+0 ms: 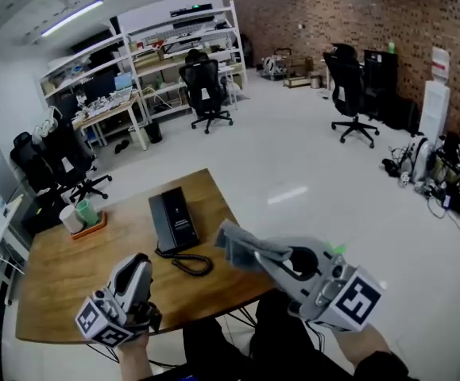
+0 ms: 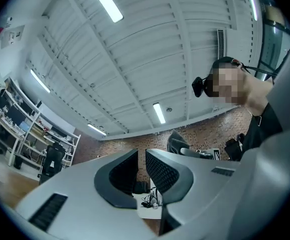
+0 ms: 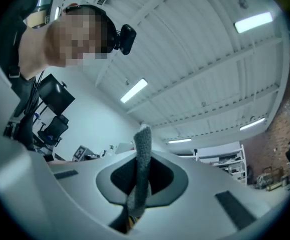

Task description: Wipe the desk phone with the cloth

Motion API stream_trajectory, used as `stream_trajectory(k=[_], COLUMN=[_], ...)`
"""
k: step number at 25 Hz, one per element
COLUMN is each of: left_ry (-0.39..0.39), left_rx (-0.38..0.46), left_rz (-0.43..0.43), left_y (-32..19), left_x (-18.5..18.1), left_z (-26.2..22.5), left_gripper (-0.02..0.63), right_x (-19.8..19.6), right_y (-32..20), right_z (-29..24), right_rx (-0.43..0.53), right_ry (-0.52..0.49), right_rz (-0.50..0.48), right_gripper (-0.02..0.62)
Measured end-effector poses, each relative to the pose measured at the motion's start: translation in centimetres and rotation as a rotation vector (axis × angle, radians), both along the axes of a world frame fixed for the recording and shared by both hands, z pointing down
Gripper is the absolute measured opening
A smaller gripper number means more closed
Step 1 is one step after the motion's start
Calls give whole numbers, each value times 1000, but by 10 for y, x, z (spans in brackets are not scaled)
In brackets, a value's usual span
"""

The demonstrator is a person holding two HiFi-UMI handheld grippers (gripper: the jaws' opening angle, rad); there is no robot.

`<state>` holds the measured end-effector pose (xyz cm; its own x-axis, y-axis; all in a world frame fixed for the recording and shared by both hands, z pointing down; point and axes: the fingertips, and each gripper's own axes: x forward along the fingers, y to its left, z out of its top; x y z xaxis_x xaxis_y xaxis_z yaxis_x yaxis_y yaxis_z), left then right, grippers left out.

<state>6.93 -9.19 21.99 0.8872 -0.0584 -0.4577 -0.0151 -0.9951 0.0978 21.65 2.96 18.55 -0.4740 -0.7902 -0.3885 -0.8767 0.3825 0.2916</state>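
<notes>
**The phone could slide, and the cloth could snag**

The desk [image 1: 55, 276] lies under and ahead of both sets of jaws. The desk phone [image 1: 174, 219] lies flat on it, ahead of the left gripper [image 1: 137, 270] and just left of the right gripper [image 1: 255, 254]. Its long side runs away from the person, with the near end toward the jaws.

Nothing holds the phone down. The left jaws are almost pressed together, with only a thin gap, and are empty. A hard push could slide the phone.

The right jaws pinch the cloth [image 1: 237, 246] by one edge. It sticks out past the tips, near the phone but not touching it. Such a small grip could slip.

The curly cord [image 1: 190, 262] lies between both jaws and the phone. The cloth could catch on it and tug the phone.
</notes>
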Motion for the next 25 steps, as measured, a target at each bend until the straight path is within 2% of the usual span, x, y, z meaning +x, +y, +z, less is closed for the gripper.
stream_trajectory(k=[5, 8, 12, 16, 21, 25], left_ry=[-27, -84, -166, -169, -172, -200], left_rx=[28, 113, 216, 300, 288, 195], left_rz=[-33, -50, -56, -29, -58, -55], left_y=[47, 75, 97, 117, 99, 84], left_x=[14, 35, 68, 89, 85, 83], left_z=[-8, -13, -15, -46, -47, -16], left_gripper=[34, 34, 34, 35, 34, 34], right_x=[25, 30, 25, 16, 7, 6], right_y=[28, 42, 36, 21, -5, -14], right_z=[-5, -8, 1, 10, 10, 7], right_rx=[47, 65, 34, 2, -41, -62], right_ry=[-44, -44, -28, -52, -49, -39], right_rz=[23, 9, -13, -19, -40, -66], right_gripper=[25, 25, 23, 23, 23, 23])
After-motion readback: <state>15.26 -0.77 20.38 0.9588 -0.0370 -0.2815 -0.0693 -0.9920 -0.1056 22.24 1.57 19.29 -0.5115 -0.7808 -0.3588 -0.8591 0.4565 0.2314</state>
